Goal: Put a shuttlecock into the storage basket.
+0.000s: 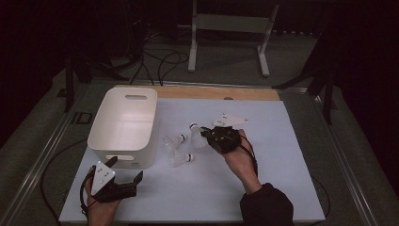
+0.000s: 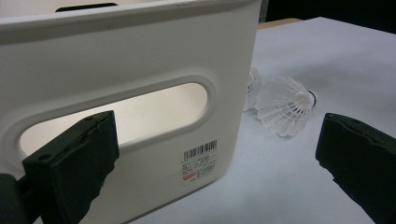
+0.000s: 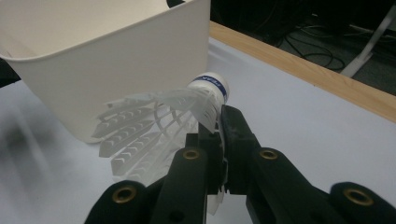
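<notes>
The right gripper (image 3: 219, 122) had its jaws pressed together on a white plastic shuttlecock (image 3: 159, 126), pinching the feather skirt near the cork end — held just above the white sheet (image 1: 263, 183) that covered the table, to the right of the white bin (image 1: 123, 126). In the right gripper view the cork tip carried a blue band w/ white lettering, too blurred and tilted to read. The skirt fanned out to the left, toward the bin's wall; whether it touched the wall could not be told.

The left gripper (image 2: 219, 154) sat near the bin's front corner, jaws spread wide w/ nothing between them. One jaw stood in front of the bin's slot handle (image 2: 121, 116), apart from it.

A sticker (image 2: 200, 161) sat on the bin's front wall, below the handle: a barcode on top, small black print rows under it, and a small red mark at the lower left. The text was too small to read.

Two more shuttlecocks lay on the sheet just right of the bin, btw. the bin and the right hand — one (image 1: 175, 140) farther back, one (image 1: 180, 158) nearer the person. In the left gripper view the nearer one lay on its side, cork w/ a blue band pointing away from the bin.

A wooden strip (image 1: 221, 92) ran along the table's far edge, behind the sheet.
</notes>
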The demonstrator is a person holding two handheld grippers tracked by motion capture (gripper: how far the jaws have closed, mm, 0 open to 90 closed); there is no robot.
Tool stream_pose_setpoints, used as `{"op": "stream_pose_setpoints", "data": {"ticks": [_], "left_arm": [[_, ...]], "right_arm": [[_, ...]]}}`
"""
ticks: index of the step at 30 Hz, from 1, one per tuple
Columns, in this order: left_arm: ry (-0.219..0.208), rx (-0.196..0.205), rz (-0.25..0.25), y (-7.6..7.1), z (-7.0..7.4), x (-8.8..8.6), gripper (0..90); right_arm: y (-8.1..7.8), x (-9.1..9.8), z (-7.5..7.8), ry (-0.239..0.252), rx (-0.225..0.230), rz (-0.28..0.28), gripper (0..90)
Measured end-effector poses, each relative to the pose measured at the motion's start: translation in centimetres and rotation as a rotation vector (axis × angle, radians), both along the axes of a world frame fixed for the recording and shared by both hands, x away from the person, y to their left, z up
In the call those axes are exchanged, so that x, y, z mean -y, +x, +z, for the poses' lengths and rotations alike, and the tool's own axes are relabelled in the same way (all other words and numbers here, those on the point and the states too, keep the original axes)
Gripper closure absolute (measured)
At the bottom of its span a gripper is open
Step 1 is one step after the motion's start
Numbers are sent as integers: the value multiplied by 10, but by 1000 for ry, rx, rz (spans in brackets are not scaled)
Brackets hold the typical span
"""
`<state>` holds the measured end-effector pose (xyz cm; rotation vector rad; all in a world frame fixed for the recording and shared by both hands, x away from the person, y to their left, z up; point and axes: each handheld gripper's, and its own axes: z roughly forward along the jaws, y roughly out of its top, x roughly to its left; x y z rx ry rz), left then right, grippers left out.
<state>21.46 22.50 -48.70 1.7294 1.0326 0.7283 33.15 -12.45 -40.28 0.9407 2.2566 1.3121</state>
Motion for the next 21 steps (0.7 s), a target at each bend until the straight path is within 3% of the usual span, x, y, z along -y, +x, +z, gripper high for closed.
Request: {"op": "stream_pose_setpoints", "data": {"ticks": [21], "left_arm": [[-3,3,1,0,0,0,0]], "right_arm": [[3,-14,12,18,12,30,878]]}}
